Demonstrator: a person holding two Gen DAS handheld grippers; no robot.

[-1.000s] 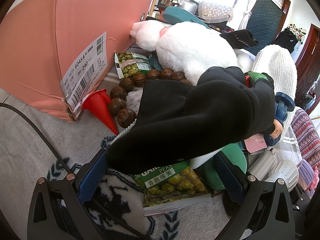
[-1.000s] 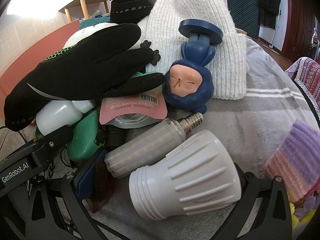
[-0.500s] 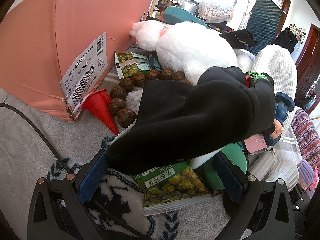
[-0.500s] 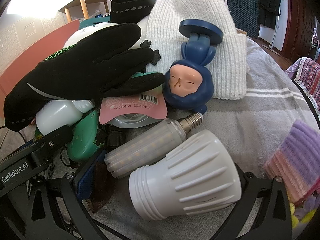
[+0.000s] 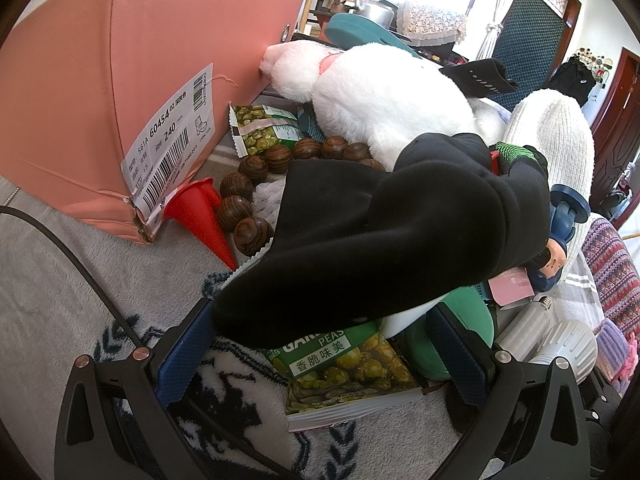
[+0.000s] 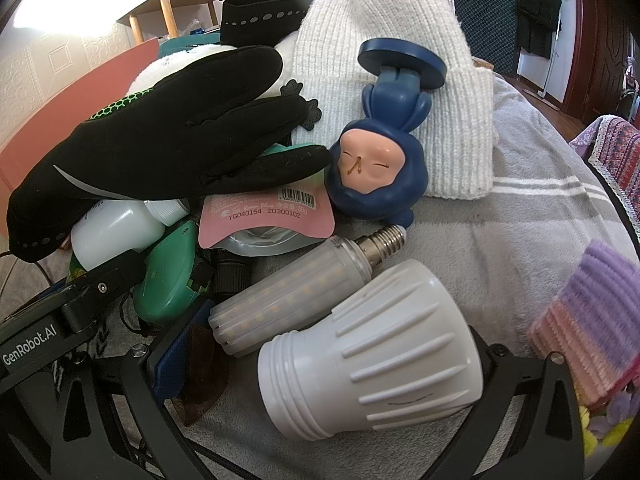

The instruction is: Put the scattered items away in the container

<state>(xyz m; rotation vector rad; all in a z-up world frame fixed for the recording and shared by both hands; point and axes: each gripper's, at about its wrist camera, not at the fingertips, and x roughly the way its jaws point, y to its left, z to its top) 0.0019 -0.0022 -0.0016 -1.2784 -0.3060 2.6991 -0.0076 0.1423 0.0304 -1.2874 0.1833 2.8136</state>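
Note:
A pink cardboard box (image 5: 120,92) stands at the left in the left wrist view. My left gripper (image 5: 316,344) is open around the cuff of a black glove (image 5: 392,232) and a green pea packet (image 5: 344,364), its blue pads apart on either side. In the right wrist view my right gripper (image 6: 320,356) is open around a big white bulb (image 6: 372,352); a corn-style LED bulb (image 6: 288,292) lies beside it. The glove also shows in the right wrist view (image 6: 172,140).
A white plush toy (image 5: 380,92), wooden beads (image 5: 248,200), red cone (image 5: 200,216), second pea packet (image 5: 260,132), white knit hat (image 6: 392,72), blue figurine (image 6: 384,160), pink pouch (image 6: 268,220), white bottle (image 6: 116,236), green case (image 6: 168,276) and purple-pink knit (image 6: 588,316) lie on a grey blanket (image 6: 500,232).

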